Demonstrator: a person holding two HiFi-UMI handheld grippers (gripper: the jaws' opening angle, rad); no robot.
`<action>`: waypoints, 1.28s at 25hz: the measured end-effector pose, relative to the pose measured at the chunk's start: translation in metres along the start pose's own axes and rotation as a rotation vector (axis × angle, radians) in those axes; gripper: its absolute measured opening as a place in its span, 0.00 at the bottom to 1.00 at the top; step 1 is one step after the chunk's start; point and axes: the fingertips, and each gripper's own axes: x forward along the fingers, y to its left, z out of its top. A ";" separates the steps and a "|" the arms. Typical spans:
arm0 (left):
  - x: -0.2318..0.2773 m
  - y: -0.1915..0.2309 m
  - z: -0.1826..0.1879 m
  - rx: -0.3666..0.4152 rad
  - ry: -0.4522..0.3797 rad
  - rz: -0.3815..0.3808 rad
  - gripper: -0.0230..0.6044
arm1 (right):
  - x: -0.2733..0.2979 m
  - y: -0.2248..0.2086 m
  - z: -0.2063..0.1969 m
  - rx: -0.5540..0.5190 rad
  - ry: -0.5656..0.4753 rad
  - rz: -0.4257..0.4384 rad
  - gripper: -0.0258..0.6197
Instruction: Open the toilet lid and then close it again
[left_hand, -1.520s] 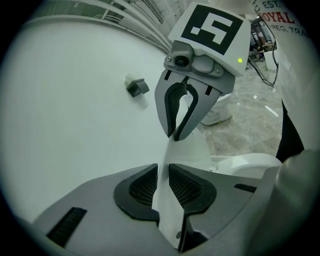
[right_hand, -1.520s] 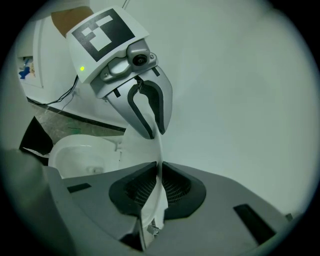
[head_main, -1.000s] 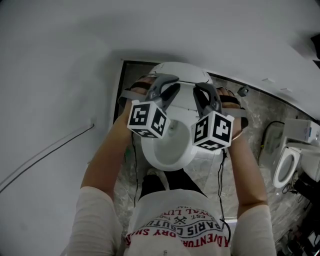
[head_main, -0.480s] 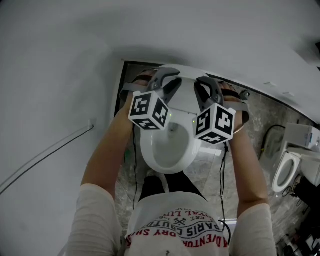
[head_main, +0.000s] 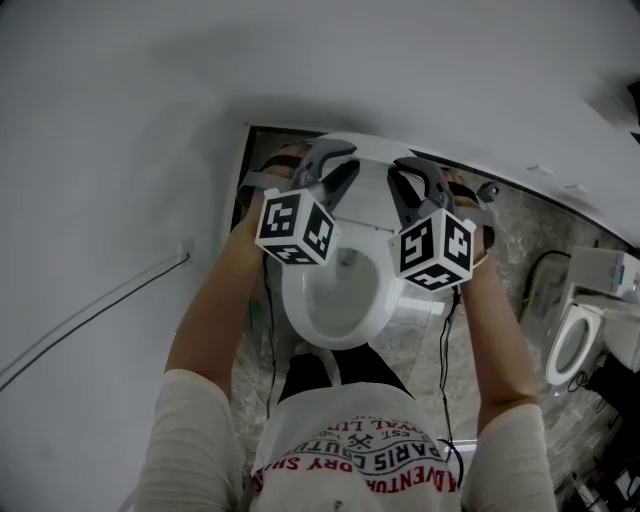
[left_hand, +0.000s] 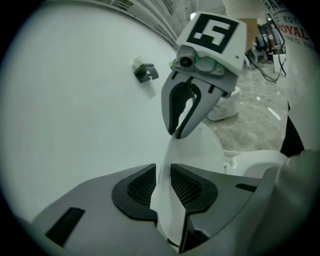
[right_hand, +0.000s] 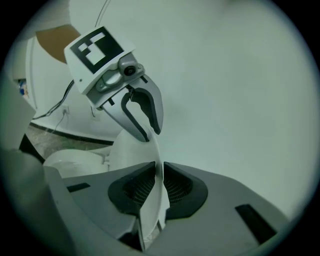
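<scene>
The white toilet lid (head_main: 365, 195) stands raised over the bowl (head_main: 335, 315), close to the white wall. My left gripper (head_main: 325, 165) holds the lid's left rim and my right gripper (head_main: 415, 178) its right rim. In the left gripper view the lid's edge (left_hand: 200, 145) runs up between my left gripper's (left_hand: 161, 180) pads, which touch it on both sides; these jaws have just been opening a little. The right gripper view shows the thin rim (right_hand: 132, 150) pinched between my right gripper's (right_hand: 160, 182) pads, with the left gripper (right_hand: 142, 117) across from it.
The white wall fills the far side right behind the lid, with a small hook (left_hand: 145, 71) and a thin cable (head_main: 100, 300) on it. A second toilet (head_main: 575, 335) stands at the right on the grey marbled floor (head_main: 500, 230). The person's body is just before the bowl.
Both grippers and the lid they hold have shifted slightly toward the wall, and a little more of the bowl shows beneath the marker cubes.
</scene>
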 end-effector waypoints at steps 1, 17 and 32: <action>-0.003 -0.003 0.000 0.032 0.013 -0.009 0.19 | -0.003 0.002 0.001 0.043 -0.009 0.016 0.09; -0.117 0.012 0.059 -0.091 -0.184 0.215 0.05 | -0.117 0.011 0.042 0.258 -0.099 -0.147 0.08; -0.298 -0.014 0.109 -0.670 -0.515 0.359 0.05 | -0.262 0.062 0.096 0.658 -0.230 -0.517 0.06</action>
